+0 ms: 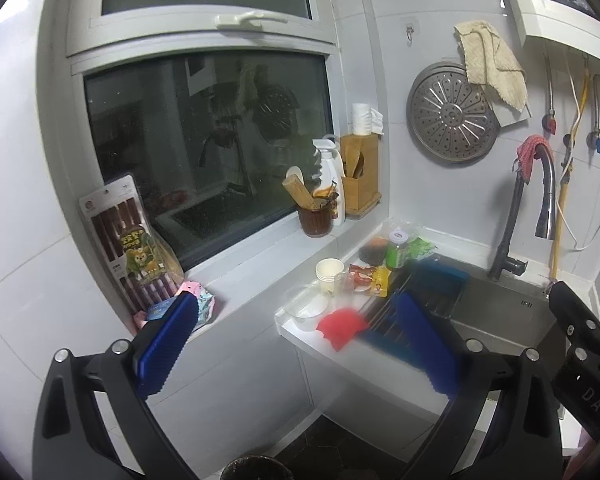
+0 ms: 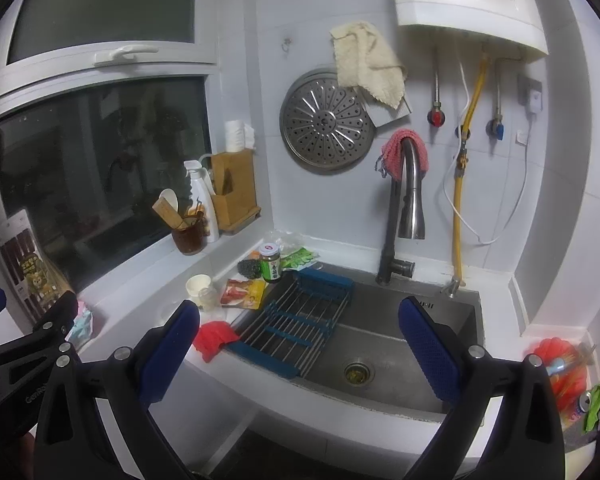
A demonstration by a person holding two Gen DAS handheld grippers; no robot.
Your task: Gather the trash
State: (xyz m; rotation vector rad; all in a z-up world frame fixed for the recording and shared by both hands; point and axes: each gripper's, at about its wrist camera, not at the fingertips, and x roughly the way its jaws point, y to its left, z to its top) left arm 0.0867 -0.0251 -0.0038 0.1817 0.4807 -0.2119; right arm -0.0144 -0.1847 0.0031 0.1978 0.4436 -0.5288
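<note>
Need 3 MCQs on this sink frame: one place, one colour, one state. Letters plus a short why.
1. Where does the blue dish rack sit?
A. across the sink's left part
B. on the windowsill
C. on the floor

2. What colour is the crumpled item at the counter's front edge?
A. green
B. red
C. white

3. How do the right tongs stand?
A. shut on a cup
B. shut on nothing
C. open, holding nothing

Answers:
1 A: the rack spans the sink rim beside the counter.
2 B: it is bright red in both views.
3 C: the blue pads stand wide apart with only sink between them.
</note>
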